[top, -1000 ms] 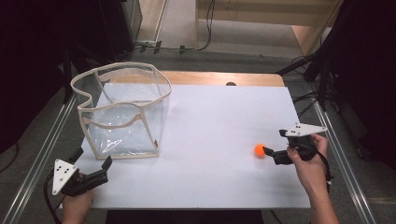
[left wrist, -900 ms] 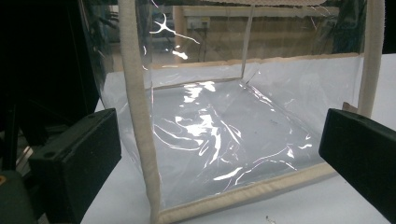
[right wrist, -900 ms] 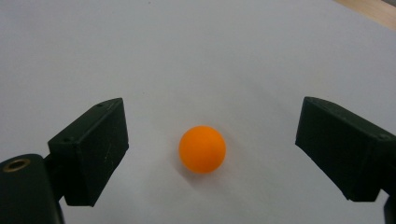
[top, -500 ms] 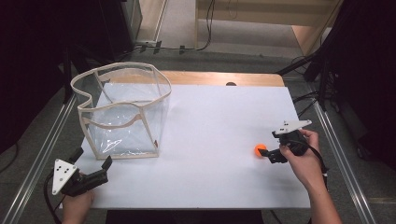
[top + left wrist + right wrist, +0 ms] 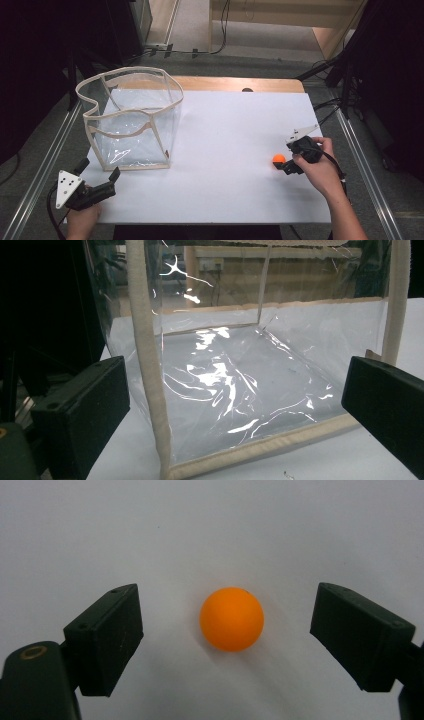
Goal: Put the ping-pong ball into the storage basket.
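Observation:
A small orange ball (image 5: 278,159) (image 5: 232,619) rests on the white table at the right. My right gripper (image 5: 287,159) (image 5: 227,640) points down at it with its jaws wide open, one on each side of the ball and not touching it. A clear plastic bag (image 5: 131,120) (image 5: 240,370) with beige trim stands open and empty at the left. Near the front left corner, just in front of the bag's near wall, my left gripper (image 5: 99,169) (image 5: 235,410) is held open with nothing between its jaws.
The white table top (image 5: 225,135) has a wooden strip along its far edge (image 5: 235,84). Metal rails (image 5: 45,165) run down both sides. Cables and dark equipment lie on the floor beyond the table.
My right gripper has shifted slightly left and tilted down over the orange ball, which now lies between its open jaws. The left gripper and the bag have stayed put.

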Tool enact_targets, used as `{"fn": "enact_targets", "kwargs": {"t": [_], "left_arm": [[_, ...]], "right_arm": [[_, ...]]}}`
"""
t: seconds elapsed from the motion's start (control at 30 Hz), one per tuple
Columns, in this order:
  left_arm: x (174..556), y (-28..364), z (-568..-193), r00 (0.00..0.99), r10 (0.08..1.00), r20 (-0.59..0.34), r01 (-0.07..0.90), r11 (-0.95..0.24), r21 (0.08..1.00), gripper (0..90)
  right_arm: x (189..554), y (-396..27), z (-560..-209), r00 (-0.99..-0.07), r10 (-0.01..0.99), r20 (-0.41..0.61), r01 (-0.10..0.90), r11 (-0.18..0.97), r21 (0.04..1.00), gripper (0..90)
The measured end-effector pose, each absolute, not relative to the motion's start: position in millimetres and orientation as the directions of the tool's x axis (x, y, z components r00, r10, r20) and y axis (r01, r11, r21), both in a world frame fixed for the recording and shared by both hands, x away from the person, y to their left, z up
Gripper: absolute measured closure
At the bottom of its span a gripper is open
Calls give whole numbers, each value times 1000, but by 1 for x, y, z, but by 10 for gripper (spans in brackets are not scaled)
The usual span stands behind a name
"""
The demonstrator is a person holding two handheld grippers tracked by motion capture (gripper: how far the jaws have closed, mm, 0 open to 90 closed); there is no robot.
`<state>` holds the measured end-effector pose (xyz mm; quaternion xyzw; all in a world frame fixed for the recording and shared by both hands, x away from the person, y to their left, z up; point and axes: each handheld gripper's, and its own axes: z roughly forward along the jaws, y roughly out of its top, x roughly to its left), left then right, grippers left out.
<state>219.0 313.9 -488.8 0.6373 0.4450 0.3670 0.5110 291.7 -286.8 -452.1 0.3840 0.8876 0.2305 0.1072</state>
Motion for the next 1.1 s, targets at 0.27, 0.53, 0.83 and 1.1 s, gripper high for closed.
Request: {"fn": "enact_targets", "kwargs": {"t": [0.27,0.53,0.83,1.1], "left_arm": [[219,314,-489,335,942,14,191,-82,978,0],[219,314,-489,334,943,11,193,-80,978,0],[219,314,-489,328,945,10,192,-77,978,0],[219,314,-489,331,944,9,192,-77,978,0]], "right_arm": [[301,-286,-459,-688,725,4,661,625,415,128],[307,-288,-468,-687,727,28,683,631,367,169],[314,-285,-474,-703,710,40,680,654,330,229],[318,-276,-481,-719,693,49,674,677,296,327]]}}
